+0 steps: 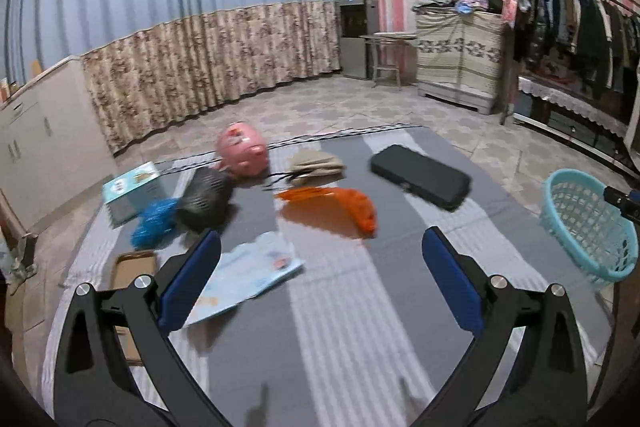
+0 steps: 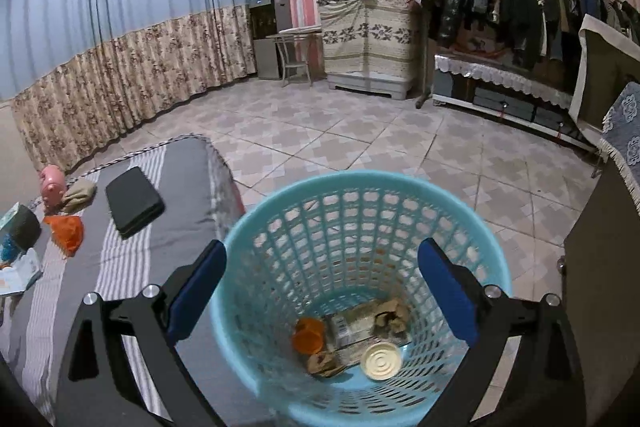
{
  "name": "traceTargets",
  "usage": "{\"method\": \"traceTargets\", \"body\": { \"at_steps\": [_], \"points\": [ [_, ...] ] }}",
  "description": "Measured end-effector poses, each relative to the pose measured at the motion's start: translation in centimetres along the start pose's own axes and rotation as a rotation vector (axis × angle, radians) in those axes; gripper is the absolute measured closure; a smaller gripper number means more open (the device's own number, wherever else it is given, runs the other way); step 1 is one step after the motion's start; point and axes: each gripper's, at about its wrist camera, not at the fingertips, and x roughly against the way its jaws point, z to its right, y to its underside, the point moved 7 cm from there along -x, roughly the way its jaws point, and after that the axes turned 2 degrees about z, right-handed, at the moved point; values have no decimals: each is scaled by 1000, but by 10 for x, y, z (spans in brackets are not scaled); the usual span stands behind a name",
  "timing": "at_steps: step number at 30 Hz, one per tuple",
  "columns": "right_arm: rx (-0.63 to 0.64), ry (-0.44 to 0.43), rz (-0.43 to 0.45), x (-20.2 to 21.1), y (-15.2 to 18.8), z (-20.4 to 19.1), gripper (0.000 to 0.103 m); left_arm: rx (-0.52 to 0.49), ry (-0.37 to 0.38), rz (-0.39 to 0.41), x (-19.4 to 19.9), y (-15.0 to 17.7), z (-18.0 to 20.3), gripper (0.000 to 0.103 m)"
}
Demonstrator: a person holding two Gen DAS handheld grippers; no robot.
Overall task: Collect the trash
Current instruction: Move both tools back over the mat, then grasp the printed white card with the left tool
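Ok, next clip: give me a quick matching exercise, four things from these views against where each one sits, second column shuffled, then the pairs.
Things:
1. orange bag
2. round metal lid
3. black case
4. pink piggy bank

Places:
A. far edge of the striped mat, beside a tan hat
B. at the bottom of the basket
C. middle of the mat, ahead of the open left tool
D. flat on the mat, on the side nearest the basket

Pairs: 1-C, 2-B, 3-D, 4-A
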Motion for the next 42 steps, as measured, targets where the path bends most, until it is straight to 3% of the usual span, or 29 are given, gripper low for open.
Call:
{"method": "traceTargets", "body": {
  "at_steps": [11,18,24,34,40,42],
  "points": [
    [86,-38,-3,10,14,-68,8,96,-118,-61,12,47,-104,6],
    [104,-64,-75,2,32,-101,6,149,-162,-128,7,74,-153,6],
    [66,-126,-82,7,35,-129,6,181,-140,-147,-5,84,-162,6],
    [175,-160,-97,9,51,-178,6,158,-26,-179,-40,76,-124,10],
    [120,-163,-136,1,54,-165,6,158,71,-266,-68,76,-106,46],
    [97,-164,-145,-2,55,-162,6,143,80,-281,-73,76,-100,65]
  ]
}}
